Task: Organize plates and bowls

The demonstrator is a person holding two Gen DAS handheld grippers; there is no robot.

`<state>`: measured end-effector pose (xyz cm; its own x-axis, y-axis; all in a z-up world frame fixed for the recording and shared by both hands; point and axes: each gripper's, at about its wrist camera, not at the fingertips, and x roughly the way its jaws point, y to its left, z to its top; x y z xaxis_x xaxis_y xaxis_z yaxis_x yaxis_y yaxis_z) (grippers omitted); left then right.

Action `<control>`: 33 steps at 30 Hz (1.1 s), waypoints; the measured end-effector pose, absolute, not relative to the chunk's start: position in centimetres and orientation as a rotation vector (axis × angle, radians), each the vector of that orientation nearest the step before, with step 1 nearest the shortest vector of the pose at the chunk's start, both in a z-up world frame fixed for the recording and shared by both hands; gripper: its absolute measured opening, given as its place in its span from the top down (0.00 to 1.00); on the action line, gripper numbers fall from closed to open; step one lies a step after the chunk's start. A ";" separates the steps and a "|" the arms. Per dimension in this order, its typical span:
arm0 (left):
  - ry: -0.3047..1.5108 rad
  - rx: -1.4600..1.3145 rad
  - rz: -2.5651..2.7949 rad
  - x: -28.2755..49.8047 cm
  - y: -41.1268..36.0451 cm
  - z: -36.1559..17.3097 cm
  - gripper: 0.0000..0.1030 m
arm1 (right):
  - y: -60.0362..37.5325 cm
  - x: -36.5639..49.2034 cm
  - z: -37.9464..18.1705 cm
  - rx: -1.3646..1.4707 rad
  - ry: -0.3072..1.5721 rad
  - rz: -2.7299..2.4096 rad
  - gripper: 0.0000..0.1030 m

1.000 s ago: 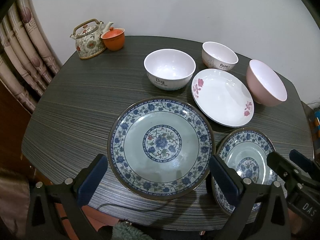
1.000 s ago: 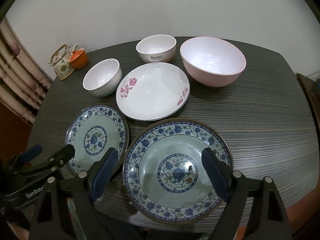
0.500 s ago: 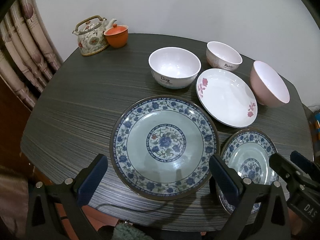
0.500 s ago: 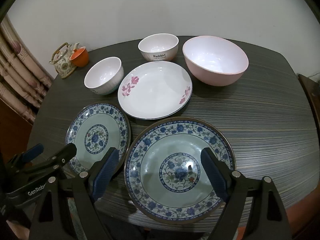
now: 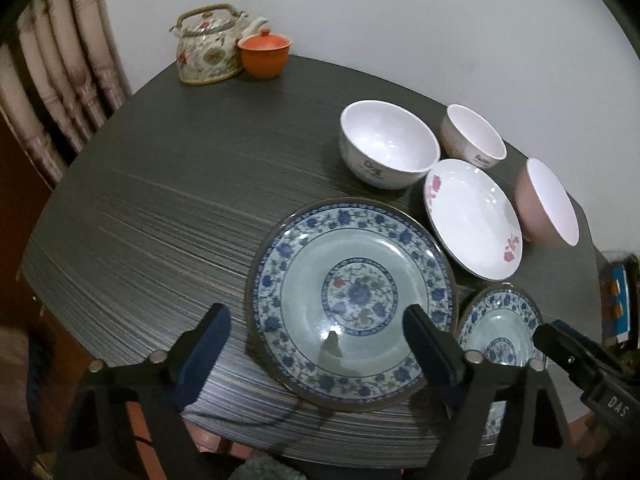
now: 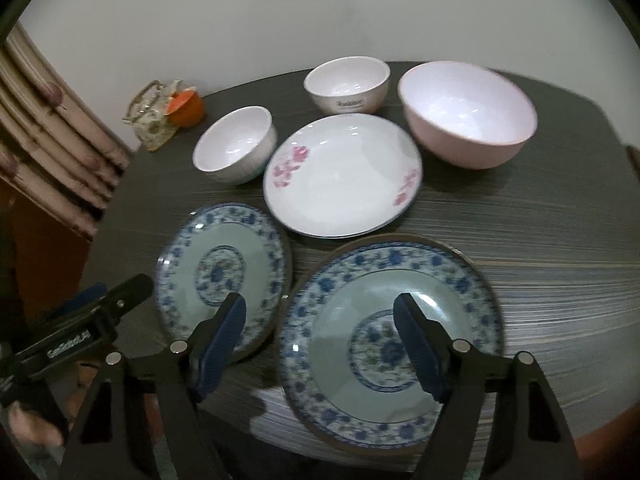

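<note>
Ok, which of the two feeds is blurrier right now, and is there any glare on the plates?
Right wrist view: motion-smeared, the small blue plate and teapot soft. Left wrist view: sharper, though the table grain streaks near the edge. Glare: a bright reflection on the big blue plate in both views.

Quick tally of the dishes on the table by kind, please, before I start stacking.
Plates: 3 – left blue plate, right blue plate, white floral plate
Bowls: 3 – two white bowls, pink bowl
Teapot: 1
Orange lidded cup: 1
Total: 8
</note>
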<state>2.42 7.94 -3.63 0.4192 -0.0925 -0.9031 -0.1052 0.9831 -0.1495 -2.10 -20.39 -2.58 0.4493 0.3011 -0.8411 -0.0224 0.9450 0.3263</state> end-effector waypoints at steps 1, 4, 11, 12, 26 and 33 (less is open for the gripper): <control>1.142 -0.205 0.010 2.6 8.4 -3.7 0.18 | -20.3 -1.9 -2.7 0.296 1.093 0.223 0.31; 1.156 -0.244 0.002 2.9 9.3 -3.9 0.26 | -19.9 -1.1 -3.1 0.326 1.100 0.296 0.37; 1.216 -0.410 -0.032 4.0 12.5 -5.2 0.51 | -18.4 0.9 -4.2 0.349 1.154 0.407 0.51; 1.226 -0.439 -0.036 4.1 13.0 -5.5 0.51 | -18.2 1.3 -4.6 0.361 1.171 0.410 0.51; 1.311 -0.566 -0.051 5.4 15.8 -8.7 0.55 | -16.2 5.5 -8.1 0.472 1.307 0.468 0.53; 1.335 -0.569 -0.044 5.7 16.2 -10.0 0.56 | -15.6 6.9 -9.5 0.454 1.351 0.463 0.58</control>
